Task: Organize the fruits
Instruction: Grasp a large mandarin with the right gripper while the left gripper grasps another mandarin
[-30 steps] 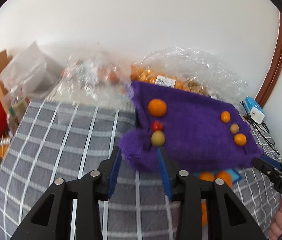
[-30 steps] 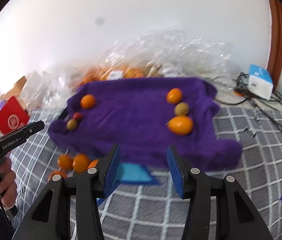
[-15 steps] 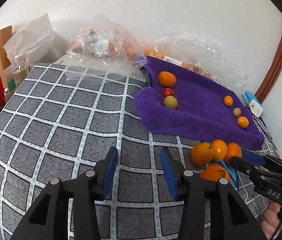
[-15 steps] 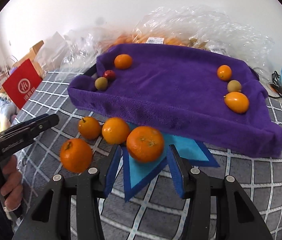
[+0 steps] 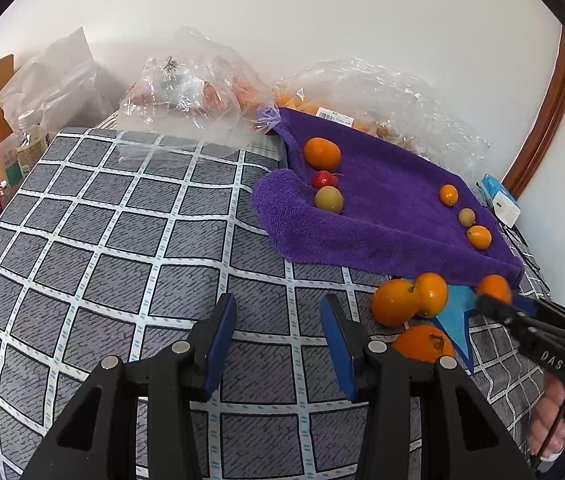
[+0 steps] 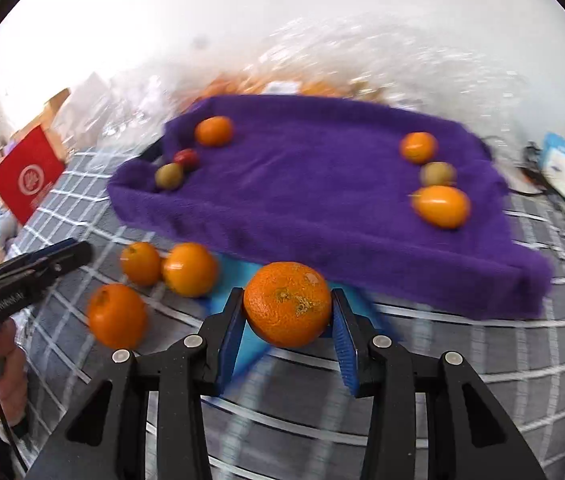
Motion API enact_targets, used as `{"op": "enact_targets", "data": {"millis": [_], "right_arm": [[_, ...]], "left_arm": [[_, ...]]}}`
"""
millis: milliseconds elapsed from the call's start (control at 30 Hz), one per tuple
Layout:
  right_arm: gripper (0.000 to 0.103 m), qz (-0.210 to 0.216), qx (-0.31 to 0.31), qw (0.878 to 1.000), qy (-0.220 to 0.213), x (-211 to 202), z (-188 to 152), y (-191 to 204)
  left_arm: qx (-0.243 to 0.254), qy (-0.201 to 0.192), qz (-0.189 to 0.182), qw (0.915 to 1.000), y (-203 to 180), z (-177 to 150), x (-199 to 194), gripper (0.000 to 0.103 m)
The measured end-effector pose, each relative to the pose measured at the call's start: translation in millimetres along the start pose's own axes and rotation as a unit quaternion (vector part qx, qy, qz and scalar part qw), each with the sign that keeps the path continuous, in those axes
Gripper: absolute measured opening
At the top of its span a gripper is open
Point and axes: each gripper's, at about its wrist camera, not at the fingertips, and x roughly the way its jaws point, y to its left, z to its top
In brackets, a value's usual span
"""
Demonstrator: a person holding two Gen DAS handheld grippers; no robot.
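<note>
Orange (image 6: 287, 304) between just-closing right gripper (image 6: 287, 320) pads; left gripper (image 5: 278, 336) narrowly parted, empty.

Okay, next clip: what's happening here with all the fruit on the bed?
A person is sorting fruit with a handheld gripper in each hand. The right gripper has just been closing around a large orange, which sits between its pads in front of the purple towel. Six small fruits already lie on the towel; three more oranges wait on the checked cover. The left gripper hangs open and empty.
</note>
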Motion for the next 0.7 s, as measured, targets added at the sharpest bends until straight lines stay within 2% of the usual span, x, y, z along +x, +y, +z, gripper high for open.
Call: {"op": "enact_targets", "data": {"millis": [167,267,333,433,533,633,700], "right_arm": [[0.042,-0.03,0.056,0.998,-0.005,-17.6,-23.0,-52.1],[0.042,-0.042,0.077,0.996,-0.01,-19.7,-30.7,-67.1],[0.042,-0.041,0.087,0.995,-0.014,-19.8,-34.4,-73.2],[0.042,-0.032,0.094,0.995,-0.012,-17.1,-37.7,-76.8],[0.042,-0.024,0.099,0.995,-0.018,-17.3,-36.7,-78.3],[0.042,-0.028,0.099,0.995,-0.02,-19.7,-37.5,-77.4],[0.042,-0.028,0.099,0.995,-0.021,-20.5,-38.1,-77.2]], "left_arm": [[0.006,-0.003,-0.012,0.9999,-2.2,-0.7,-1.7,0.042],[0.013,-0.011,-0.02,0.9997,-5.0,-1.2,-5.3,0.042],[0.023,-0.017,-0.024,0.9993,-9.0,-1.4,-8.3,0.042],[0.02,-0.002,-0.036,0.9992,-16.4,-1.0,-10.9,0.042],[0.021,0.003,-0.073,0.9971,-30.5,-3.1,-20.9,0.042],[0.036,0.005,-0.099,0.9944,-50.1,-6.8,-28.1,0.05],[0.042,0.009,-0.103,0.9937,-59.6,-9.9,-27.7,0.051]]}}
